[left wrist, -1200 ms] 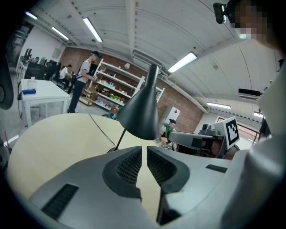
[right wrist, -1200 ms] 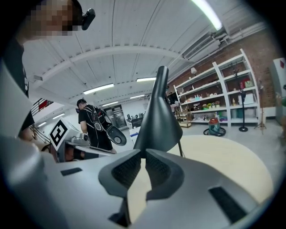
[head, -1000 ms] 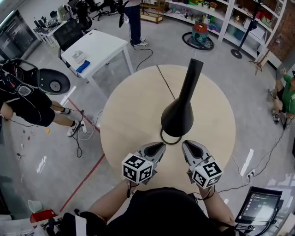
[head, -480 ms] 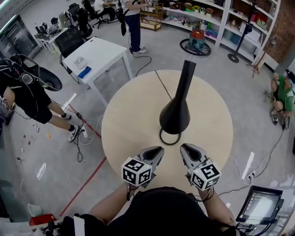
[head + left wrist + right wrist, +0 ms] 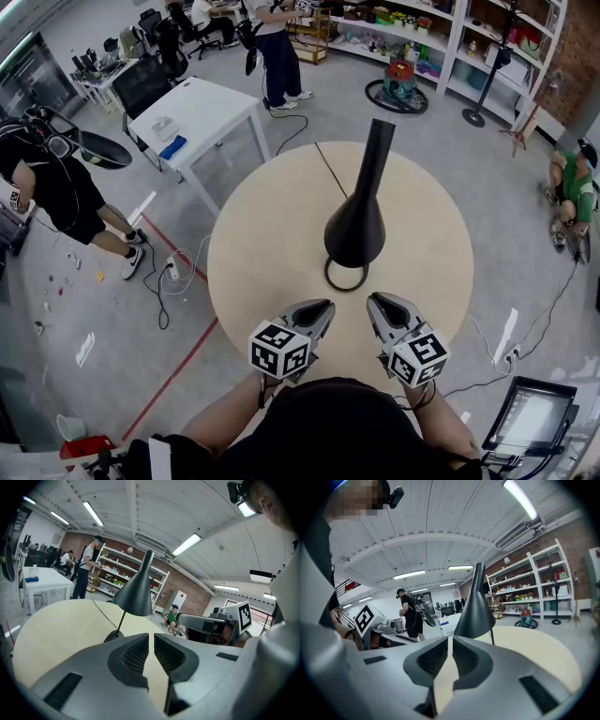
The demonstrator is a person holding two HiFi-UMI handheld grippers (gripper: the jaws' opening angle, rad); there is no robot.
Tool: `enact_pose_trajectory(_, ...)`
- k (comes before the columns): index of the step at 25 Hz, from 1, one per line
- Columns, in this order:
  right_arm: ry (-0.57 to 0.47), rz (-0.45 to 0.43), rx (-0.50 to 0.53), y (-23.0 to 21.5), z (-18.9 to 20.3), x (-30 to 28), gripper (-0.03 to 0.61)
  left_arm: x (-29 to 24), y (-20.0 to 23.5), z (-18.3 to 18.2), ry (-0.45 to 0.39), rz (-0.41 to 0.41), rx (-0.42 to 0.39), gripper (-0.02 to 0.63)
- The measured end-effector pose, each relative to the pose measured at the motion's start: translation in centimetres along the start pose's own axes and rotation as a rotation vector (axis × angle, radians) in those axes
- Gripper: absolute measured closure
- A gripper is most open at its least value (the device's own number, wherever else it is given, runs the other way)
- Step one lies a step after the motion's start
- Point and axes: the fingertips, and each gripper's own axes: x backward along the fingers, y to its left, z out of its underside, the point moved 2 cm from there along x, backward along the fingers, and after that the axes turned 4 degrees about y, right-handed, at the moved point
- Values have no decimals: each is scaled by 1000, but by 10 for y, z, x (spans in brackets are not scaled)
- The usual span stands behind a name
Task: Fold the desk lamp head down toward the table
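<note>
Desk lamp (image 5: 356, 225) stands near the centre of the round worktop (image 5: 262, 253), black cone head raised above its ring base. Left claw (image 5: 322, 307) and right claw (image 5: 377, 301) hover side by side at the near edge, clear of the lamp, each closed to a thin slit and empty.

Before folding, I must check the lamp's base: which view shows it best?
The head view: the lamp base is a ring on the table, partly under the shade. The left gripper view shows only its edge; the right gripper view hides it.
</note>
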Motion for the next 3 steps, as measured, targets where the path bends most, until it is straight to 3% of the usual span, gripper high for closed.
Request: enact_pose_trajectory(3, 1, 1, 0, 1, 0, 0, 548, 0, 0, 2, 5, 3, 3, 581)
